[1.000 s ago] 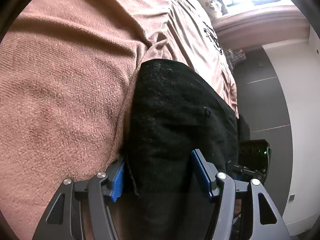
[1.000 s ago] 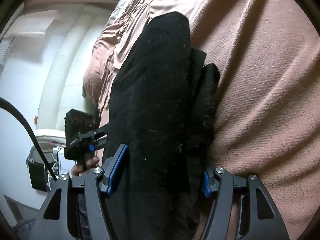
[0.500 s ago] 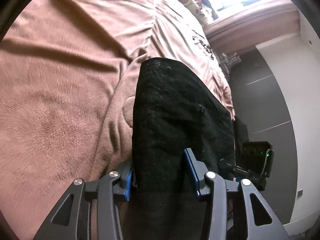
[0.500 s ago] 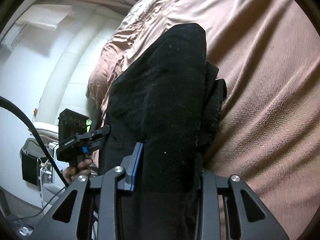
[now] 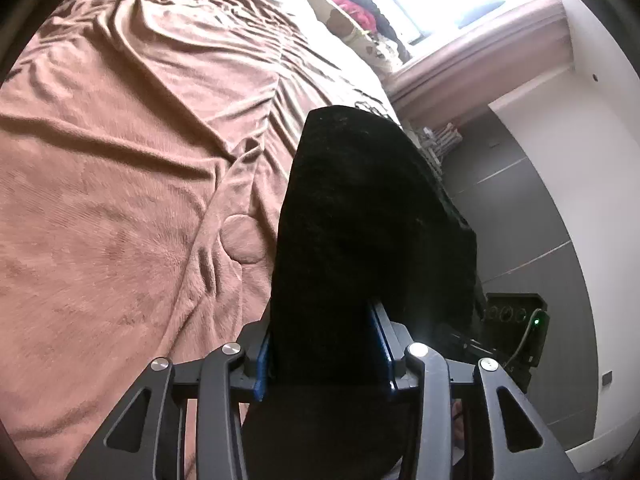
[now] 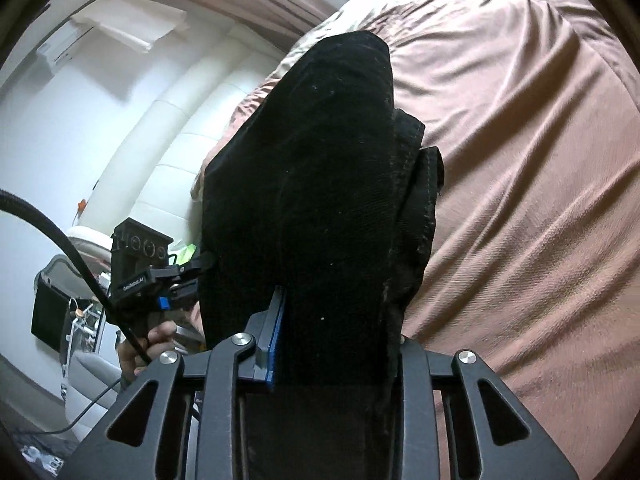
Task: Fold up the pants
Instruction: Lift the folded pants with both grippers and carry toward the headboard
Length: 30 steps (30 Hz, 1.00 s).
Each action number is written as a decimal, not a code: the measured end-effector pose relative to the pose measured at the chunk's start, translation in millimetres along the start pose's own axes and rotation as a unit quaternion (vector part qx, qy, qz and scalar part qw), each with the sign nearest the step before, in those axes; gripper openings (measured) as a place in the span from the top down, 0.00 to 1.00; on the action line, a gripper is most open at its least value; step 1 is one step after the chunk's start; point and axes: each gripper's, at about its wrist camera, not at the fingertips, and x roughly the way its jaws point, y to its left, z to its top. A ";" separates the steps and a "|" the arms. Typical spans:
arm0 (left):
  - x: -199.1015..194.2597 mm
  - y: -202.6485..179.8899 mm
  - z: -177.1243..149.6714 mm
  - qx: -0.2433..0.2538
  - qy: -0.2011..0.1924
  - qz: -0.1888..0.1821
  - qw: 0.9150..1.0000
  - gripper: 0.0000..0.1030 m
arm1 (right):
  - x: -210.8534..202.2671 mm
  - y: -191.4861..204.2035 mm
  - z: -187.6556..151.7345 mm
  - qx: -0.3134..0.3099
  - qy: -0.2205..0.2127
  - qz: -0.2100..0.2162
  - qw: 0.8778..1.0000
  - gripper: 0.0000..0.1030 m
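On the side of the left gripper [image 6: 188,280], as seen from the right wrist, white lettering is printed, too small to be read with certainty. Black print is also seen on the pinkish-brown blanket [image 5: 132,168], [image 6: 540,160], but it cannot be made out. The black pants [image 5: 372,232], [image 6: 320,184] are held up above the wrinkled, fleecy blanket, folded into a thick band whose long axis runs away from both cameras, its rounded end pointing toward the far side of the bed. The cloth is dark, coarse and flecked with lint, with a stitched seam along one edge. The left gripper [image 5: 324,344] is clamped on the pants, and the right gripper [image 6: 336,336] likewise; both sets of jaws have just been closing with cloth between their blue pads.
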 end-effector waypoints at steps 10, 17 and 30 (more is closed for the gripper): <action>-36.9 -17.9 -7.4 0.012 -0.042 -0.012 0.999 0.61 | -8.5 21.5 -9.5 -0.029 -0.018 0.000 0.999 0.75; -75.7 -22.9 -6.5 0.018 -0.080 -0.015 0.997 0.61 | 2.3 49.1 -5.0 -0.062 -0.026 0.003 0.998 0.75; -168.1 -8.7 -2.6 0.022 -0.150 0.007 0.988 0.61 | 53.6 106.1 6.9 -0.120 -0.017 0.032 0.992 0.75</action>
